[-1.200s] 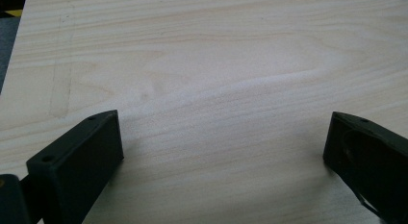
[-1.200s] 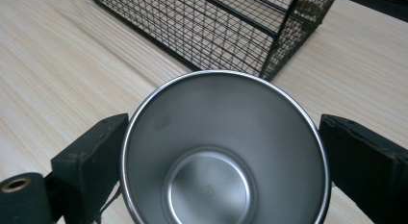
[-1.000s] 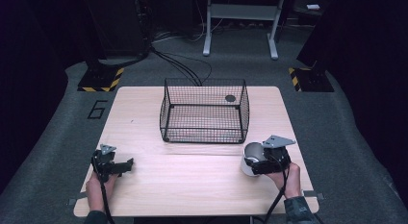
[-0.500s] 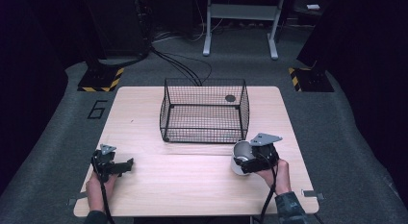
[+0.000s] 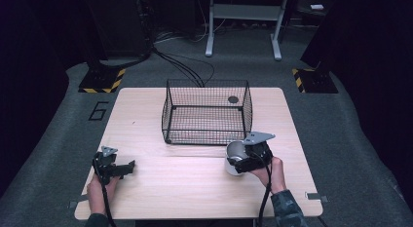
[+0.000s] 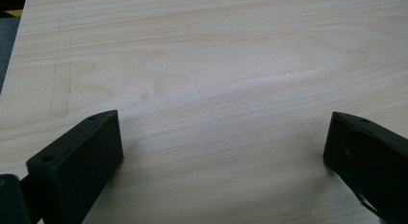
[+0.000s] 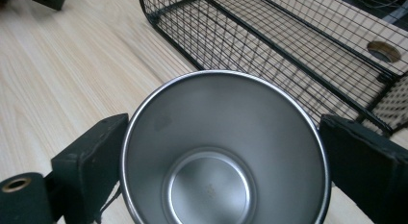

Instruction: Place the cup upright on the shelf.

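Note:
A shiny steel cup (image 5: 234,153) is held between the jaws of my right gripper (image 5: 242,161), just in front of the wire basket's near right corner. In the right gripper view the cup's empty inside (image 7: 223,152) faces the camera, and the right gripper (image 7: 223,159) is shut on its sides. The black wire basket (image 5: 207,115) stands empty at the middle of the wooden table (image 5: 146,110). My left gripper (image 5: 122,167) rests low at the table's near left, open, with bare wood between its jaws (image 6: 223,137).
A dark round hole (image 5: 233,99) sits in the tabletop behind the basket's far right side. The basket's wire wall (image 7: 269,46) rises just beyond the cup. Dark floor, cables and a metal stand lie past the table's far edge.
My right gripper has carried the cup leftward along the front of the basket. The left gripper has stayed where it was.

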`<state>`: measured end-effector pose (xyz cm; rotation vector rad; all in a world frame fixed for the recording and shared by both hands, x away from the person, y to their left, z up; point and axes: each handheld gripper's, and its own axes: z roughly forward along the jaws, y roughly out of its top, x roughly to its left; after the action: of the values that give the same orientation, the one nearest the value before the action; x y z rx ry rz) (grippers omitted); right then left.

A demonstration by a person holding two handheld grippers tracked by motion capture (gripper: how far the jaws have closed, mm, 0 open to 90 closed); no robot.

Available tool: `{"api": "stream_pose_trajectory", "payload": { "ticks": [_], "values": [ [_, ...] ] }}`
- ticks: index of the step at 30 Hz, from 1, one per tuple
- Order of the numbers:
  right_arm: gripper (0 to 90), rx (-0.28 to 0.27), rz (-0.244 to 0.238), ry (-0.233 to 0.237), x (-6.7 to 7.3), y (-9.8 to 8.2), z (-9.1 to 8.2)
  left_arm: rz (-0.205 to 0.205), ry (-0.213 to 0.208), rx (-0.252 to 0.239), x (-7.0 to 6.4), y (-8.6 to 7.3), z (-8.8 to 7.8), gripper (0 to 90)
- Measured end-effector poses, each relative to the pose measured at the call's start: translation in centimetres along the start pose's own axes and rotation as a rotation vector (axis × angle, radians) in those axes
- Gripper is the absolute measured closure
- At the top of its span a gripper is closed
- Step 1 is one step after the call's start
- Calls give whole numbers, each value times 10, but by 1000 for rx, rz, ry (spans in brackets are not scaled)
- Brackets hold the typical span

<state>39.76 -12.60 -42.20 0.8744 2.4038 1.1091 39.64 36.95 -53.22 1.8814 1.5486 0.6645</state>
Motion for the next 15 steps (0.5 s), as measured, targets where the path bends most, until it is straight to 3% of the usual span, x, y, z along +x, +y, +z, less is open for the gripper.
{"api": "stream_pose_trajectory", "payload": {
  "ticks": [15],
  "values": [
    [61,2,-18,39,8,26,13,0,0,0,0,0,0,2]
  ]
}}
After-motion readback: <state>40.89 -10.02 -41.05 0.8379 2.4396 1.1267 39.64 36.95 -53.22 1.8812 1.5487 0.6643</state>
